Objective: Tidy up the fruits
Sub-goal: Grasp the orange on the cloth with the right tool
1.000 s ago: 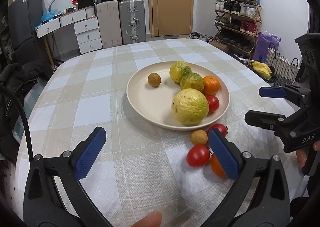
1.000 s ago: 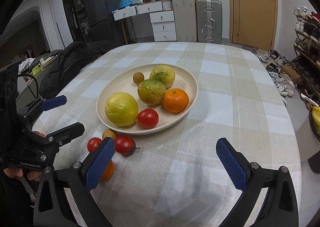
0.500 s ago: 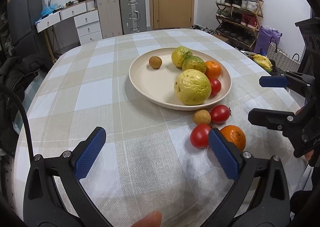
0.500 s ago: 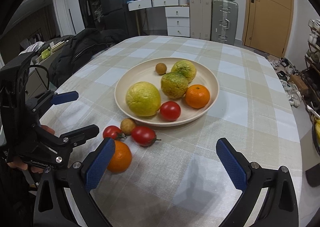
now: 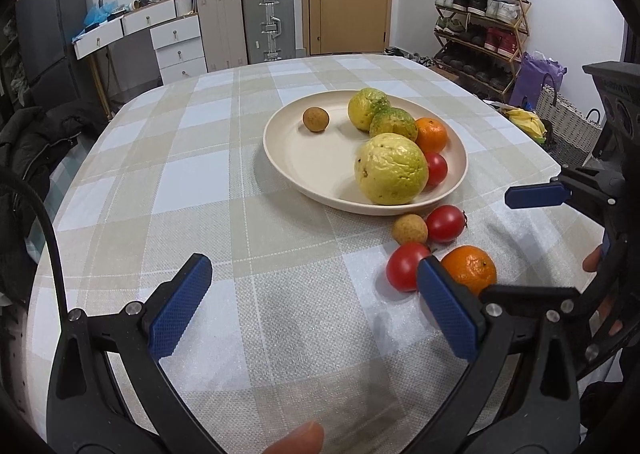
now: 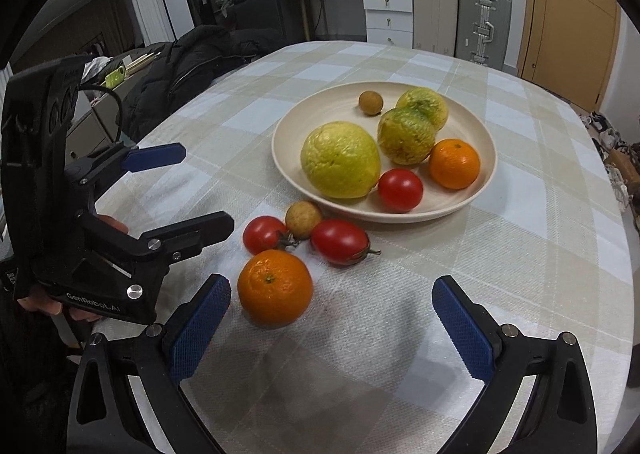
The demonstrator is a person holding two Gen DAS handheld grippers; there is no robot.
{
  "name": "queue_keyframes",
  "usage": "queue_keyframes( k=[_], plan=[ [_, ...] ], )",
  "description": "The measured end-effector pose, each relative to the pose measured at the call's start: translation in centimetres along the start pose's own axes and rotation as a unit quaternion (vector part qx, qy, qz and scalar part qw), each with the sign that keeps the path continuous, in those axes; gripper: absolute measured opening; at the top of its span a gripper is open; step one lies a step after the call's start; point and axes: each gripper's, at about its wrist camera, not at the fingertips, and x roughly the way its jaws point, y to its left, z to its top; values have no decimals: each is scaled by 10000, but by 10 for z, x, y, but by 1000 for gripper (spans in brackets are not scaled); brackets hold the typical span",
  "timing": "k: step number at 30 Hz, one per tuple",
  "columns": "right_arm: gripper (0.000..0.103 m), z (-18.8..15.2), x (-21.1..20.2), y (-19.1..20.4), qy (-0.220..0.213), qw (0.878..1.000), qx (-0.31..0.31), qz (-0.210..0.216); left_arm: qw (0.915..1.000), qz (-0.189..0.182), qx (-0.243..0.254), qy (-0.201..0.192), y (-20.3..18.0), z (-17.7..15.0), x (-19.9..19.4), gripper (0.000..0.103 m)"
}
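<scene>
Orange [image 6: 275, 287] sits on the tablecloth [image 6: 500, 254] just ahead-left of the right gripper [image 6: 331, 324] (jaws apart, empty), nearer it than the left gripper [image 5: 314, 304], likewise spread.

The plate [image 6: 486, 177] sits on the tabletop [image 6: 520, 254]. In the plate, seen from the right wrist, the big fruit [image 6: 340, 159] is at 8 o'clock, a tomato [image 6: 400, 189] at 6 o'clock, and an orange [image 6: 454, 163] at 4 o'clock. Two bumpy fruits [image 6: 406, 135] are in the middle, and a small round fruit [image 6: 370, 103] is at 11 o'clock. Just off the plate's near edge lie two tomatoes [image 6: 340, 241], a small fruit [image 6: 303, 219] between them, and another orange [image 6: 275, 286] closest.
</scene>
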Motion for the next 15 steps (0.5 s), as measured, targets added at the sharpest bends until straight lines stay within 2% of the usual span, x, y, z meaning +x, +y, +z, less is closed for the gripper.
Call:
queue_keyframes(
  k=[7, 15],
  plan=[
    [103, -3, 12, 2, 182, 9998, 29, 53, 10000, -10, 58, 48, -4, -2, 2, 102],
    [101, -4, 14, -3, 204, 9996, 149, 134, 10000, -19, 62, 71, -5, -2, 4, 102]
  ],
)
